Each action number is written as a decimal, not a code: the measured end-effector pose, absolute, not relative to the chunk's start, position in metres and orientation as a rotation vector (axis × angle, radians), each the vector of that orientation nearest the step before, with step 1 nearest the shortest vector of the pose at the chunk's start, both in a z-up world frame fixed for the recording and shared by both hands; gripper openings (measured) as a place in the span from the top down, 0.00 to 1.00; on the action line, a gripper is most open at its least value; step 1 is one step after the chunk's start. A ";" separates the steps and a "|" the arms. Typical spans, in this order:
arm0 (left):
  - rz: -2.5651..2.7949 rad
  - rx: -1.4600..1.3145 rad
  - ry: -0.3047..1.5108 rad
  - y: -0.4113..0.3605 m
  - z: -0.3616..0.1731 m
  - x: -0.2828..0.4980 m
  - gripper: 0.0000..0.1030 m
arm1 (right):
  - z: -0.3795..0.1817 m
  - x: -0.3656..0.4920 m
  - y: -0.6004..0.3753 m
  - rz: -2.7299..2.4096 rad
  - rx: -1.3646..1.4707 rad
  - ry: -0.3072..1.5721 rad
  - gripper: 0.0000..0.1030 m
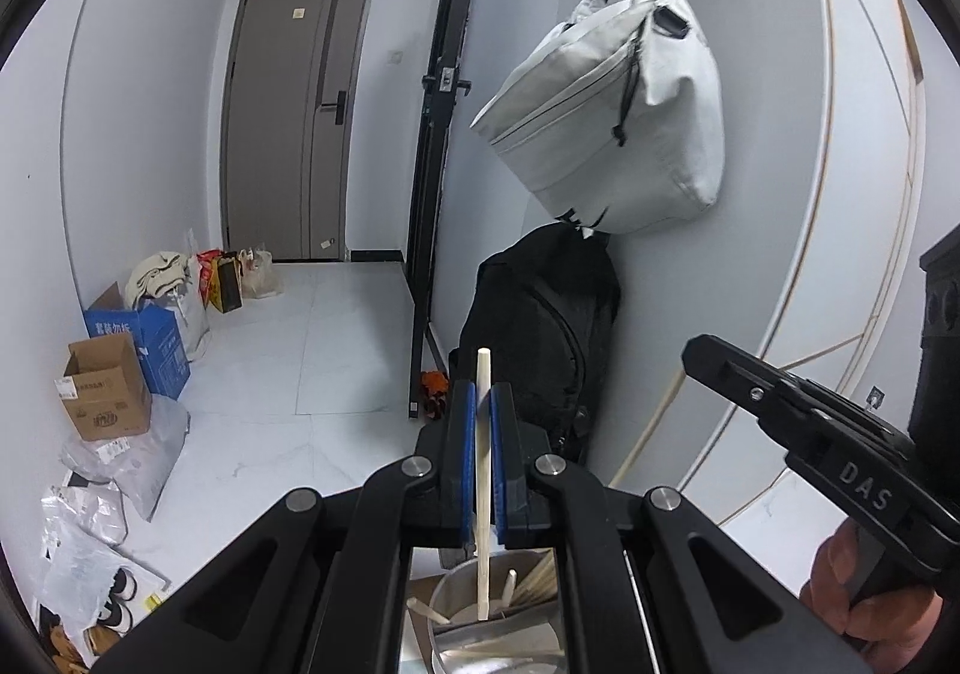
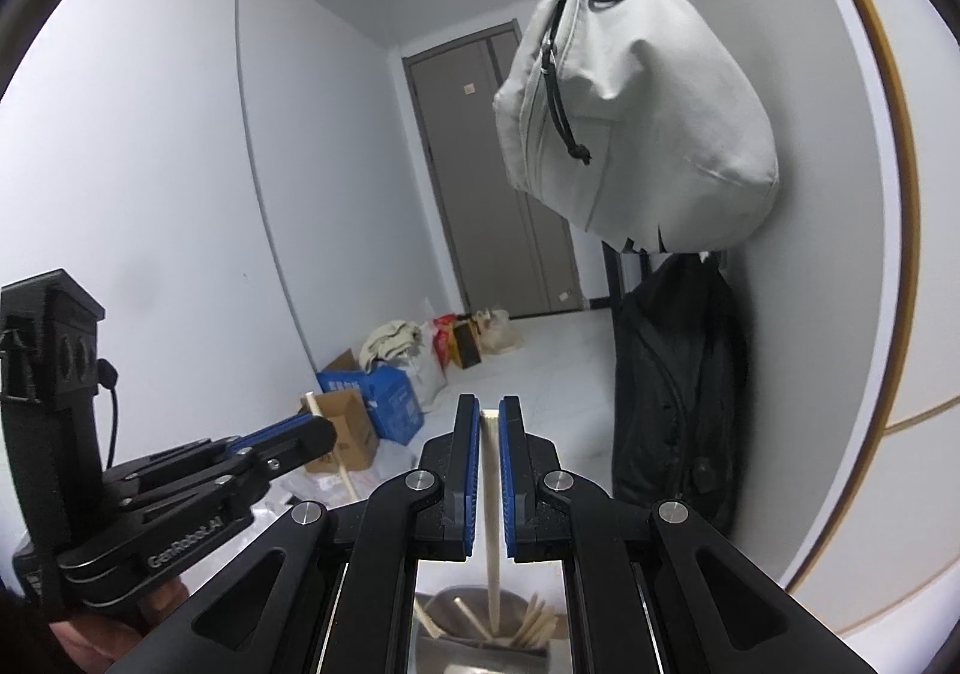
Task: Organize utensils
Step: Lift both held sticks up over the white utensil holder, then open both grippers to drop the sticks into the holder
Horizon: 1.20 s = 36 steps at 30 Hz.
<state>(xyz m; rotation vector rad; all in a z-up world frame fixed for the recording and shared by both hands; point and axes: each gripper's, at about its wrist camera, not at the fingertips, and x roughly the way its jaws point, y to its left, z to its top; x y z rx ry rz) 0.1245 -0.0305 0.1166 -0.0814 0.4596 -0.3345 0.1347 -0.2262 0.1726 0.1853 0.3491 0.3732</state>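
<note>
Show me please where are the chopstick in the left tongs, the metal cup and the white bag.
chopstick (image 1: 483, 470), left wrist view, middle of the shaft between the pads.
metal cup (image 1: 441, 593), left wrist view, left rim.
white bag (image 1: 606, 134), left wrist view, front panel.

Left claw: matt black plastic links, bright metal pivot pins, ribbed blue rubbery pads. Right claw: same finish. Chopstick in left claw: pale, matt, wood-like. Chopstick in right claw: pale, smooth. Holder cup: brushed metal, dull sheen. Hanging bag: light grey woven cloth, matt. Backpack: black fabric. Floor: glossy white tile. Carton: brown cardboard. Door: matt grey-brown.
</note>
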 end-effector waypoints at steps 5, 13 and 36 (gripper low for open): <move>-0.343 -0.079 0.469 -0.032 0.109 0.137 0.99 | 0.165 0.148 -0.222 0.380 0.180 0.366 0.95; -0.372 -0.094 0.490 -0.033 0.096 0.148 0.99 | 0.149 0.163 -0.217 0.392 0.174 0.395 0.95; -0.462 -0.071 0.562 -0.038 0.064 0.151 0.99 | 0.100 0.176 -0.211 0.435 0.155 0.504 0.95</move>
